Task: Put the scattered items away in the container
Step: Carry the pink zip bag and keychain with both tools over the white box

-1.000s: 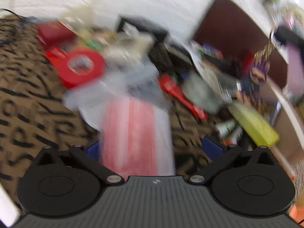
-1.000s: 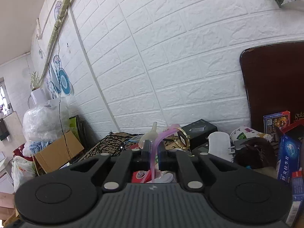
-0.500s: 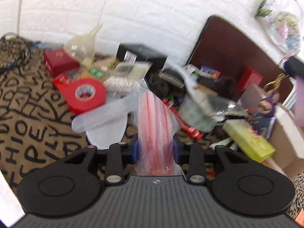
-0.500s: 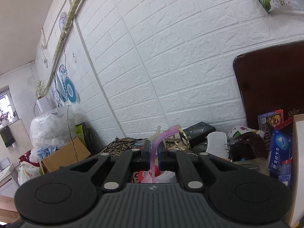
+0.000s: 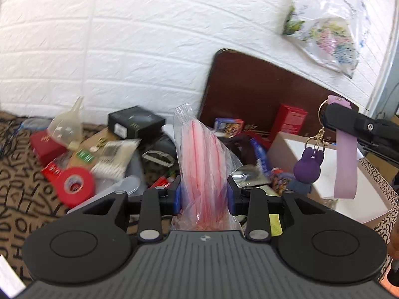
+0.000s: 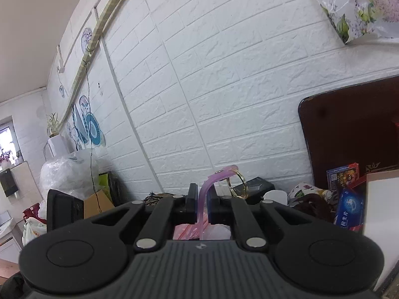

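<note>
Reading labels first: most print is too blurred to make out; the brown cloth point(image 5: 17, 194) under the pile carries big black block letters w/ no clear word, the red box point(image 5: 46, 147) at left has gold script I can't read, and the blue packet point(image 6: 349, 210) in the right wrist view bears white Chinese characters, too small to read. Left gripper point(image 5: 203, 194) is clamped on a clear zip bag of red-pink straws point(image 5: 202, 159), which stands upright between the blue pads, top edge level w/ the foot of the white brick wall point(image 5: 139, 39). Right gripper point(image 6: 201, 200) is closed on a lilac strap point(image 6: 205, 194); in the left view the strap's loop hangs down below the fingers w/ a gold ring and a purple bunny charm point(image 5: 308, 165), over the white box point(image 5: 369, 199), the container, which sits open at right w/ a patterned outer wall. Air above the box looks open. The dark brown board point(image 5: 261, 94) leans against the wall right behind it. Clutter crowds the box's left edge: blue card packs, a tall red carton point(image 5: 289, 122), dark bits. Farther left lie a black box point(image 5: 136, 123), a clear funnel point(image 5: 67, 127), a red tape roll point(image 5: 76, 185), a pack of cotton swabs point(image 5: 114, 158), and a clear plastic lid. A floral plastic bag point(image 5: 326, 27) hangs on the wall above the board.
</note>
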A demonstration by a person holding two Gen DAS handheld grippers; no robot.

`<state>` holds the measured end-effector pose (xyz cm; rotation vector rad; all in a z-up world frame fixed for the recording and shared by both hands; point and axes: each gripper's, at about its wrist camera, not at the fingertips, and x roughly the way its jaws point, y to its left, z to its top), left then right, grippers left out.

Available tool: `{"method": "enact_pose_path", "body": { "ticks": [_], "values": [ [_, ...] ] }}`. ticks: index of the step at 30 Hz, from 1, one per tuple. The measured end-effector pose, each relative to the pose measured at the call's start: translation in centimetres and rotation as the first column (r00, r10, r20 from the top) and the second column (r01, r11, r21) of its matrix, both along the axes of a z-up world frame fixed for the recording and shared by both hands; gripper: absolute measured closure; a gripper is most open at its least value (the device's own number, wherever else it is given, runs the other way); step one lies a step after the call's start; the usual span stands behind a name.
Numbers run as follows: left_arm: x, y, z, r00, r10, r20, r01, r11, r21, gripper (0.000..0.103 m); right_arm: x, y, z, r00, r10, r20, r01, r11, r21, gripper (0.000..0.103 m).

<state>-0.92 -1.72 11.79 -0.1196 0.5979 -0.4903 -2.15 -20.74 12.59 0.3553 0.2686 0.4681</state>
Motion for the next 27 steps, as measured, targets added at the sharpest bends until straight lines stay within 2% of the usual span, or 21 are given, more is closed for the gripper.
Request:
{"method": "enact_pose_path", "body": {
  "ticks": [5,12,20,27],
  "values": [
    [0.2,-4.5,1.5,0.996,-0.08,0.045,0.079,0.997,0.015,0.069,-1.6,-2.9,1.1,0.998,-0.067,0.017,0.067,0.998,-0.012,0.097],
    [-0.2,-11.7,2.6,0.974,-0.206,0.092,0.203,0.978,0.042,0.069,-4.0,-8.4,1.5,0.981,-0.194,0.014,0.194,0.981,-0.029,0.097],
    [-0.3,-20.2,2.2,0.948,-0.301,0.106,0.293,0.952,0.084,0.069,-6.1,-15.2,0.9,0.929,-0.368,-0.022,0.366,0.928,-0.064,0.097],
    [0.2,-24.0,0.0,0.945,-0.314,0.092,0.298,0.942,0.154,0.069,-6.2,-19.3,-0.7,0.88,-0.47,-0.073,0.459,0.879,-0.128,0.097]
  ]
}}
